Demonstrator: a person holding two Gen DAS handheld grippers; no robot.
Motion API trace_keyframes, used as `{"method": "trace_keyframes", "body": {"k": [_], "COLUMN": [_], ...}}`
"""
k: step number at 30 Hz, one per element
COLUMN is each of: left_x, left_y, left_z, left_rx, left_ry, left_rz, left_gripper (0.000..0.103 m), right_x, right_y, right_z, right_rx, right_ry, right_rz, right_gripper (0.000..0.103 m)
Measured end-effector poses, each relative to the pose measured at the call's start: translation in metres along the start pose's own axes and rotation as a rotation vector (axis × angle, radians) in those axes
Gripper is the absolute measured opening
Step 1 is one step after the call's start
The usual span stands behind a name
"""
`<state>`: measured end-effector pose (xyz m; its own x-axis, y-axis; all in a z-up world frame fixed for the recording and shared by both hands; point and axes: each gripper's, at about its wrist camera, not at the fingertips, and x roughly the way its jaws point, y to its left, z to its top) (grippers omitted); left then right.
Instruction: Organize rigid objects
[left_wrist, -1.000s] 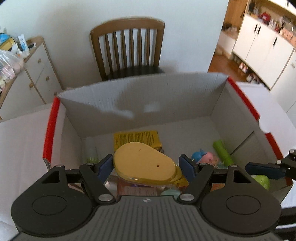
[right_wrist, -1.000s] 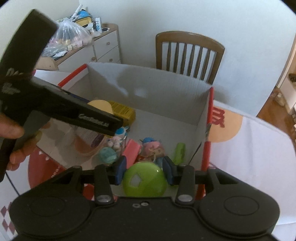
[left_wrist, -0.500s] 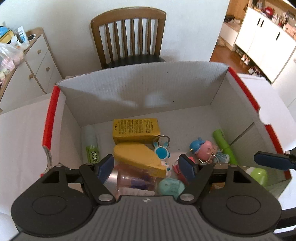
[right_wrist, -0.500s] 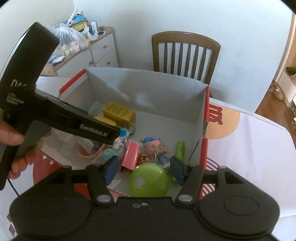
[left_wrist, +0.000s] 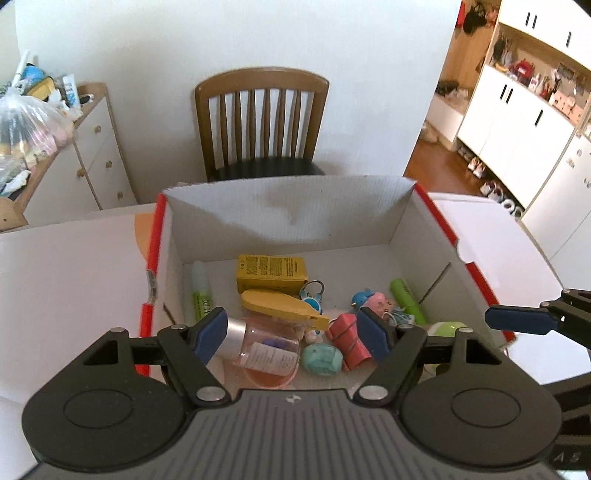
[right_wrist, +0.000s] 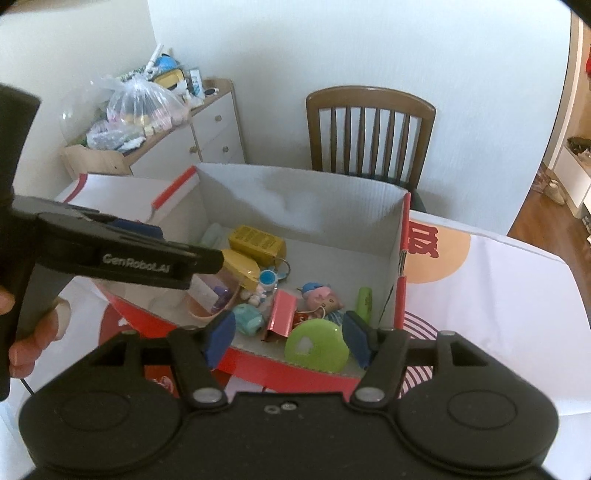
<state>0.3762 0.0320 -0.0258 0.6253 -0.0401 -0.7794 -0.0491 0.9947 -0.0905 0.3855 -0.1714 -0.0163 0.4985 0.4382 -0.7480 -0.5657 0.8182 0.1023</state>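
The cardboard box (left_wrist: 284, 221) sits open on the white desk (left_wrist: 74, 266), and the small hard things are already gathered on its floor: a yellow carton (left_wrist: 271, 272) near the far wall, a bottle with a yellow lid (left_wrist: 273, 332) lying on its side at the near left, a green tube (left_wrist: 406, 301) by the right wall, a red clip (left_wrist: 347, 339), a teal lump (left_wrist: 320, 360), a pink and blue doll (left_wrist: 376, 301), and a green disc (right_wrist: 317, 349) in the near right corner.

The left gripper (left_wrist: 291, 332) hangs above the near edge of the box with its jaws spread and nothing between them; the bottle lies below the gap, not in it. The right gripper (right_wrist: 290, 339) is likewise above the near right corner. Its jaws have just been opening, and the green disc seen between them rests in the box, clear of both pads, so it looks let go.

The step in hand appears to be the pull-away after dropping things in. To do it well, lift both grippers straight up until the fingers clear the box's rim before swinging sideways, so neither pad catches the cardboard wall or drags the disc or the bottle back out. Keep the two tools apart, since the right one's blue finger already shows at the edge of the left view. Nothing else to tidy shows on the desk, so the job looks nearly done.
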Motion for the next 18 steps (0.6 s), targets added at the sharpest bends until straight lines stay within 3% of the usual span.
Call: {"method": "trace_keyframes", "body": {"k": [18], "left_x": [-0.098], "left_y": [-0.01], "left_z": [-0.049], "left_rx": [0.039], "left_ry": [-0.18], "left_rz": [-0.042], "left_gripper": [0.077], "right_x": [-0.068], "right_y": [0.024], "right_z": [-0.024], "right_rx": [0.013], "right_ry": [-0.139], "right_rz": [0.012], "right_gripper": [0.073]}}
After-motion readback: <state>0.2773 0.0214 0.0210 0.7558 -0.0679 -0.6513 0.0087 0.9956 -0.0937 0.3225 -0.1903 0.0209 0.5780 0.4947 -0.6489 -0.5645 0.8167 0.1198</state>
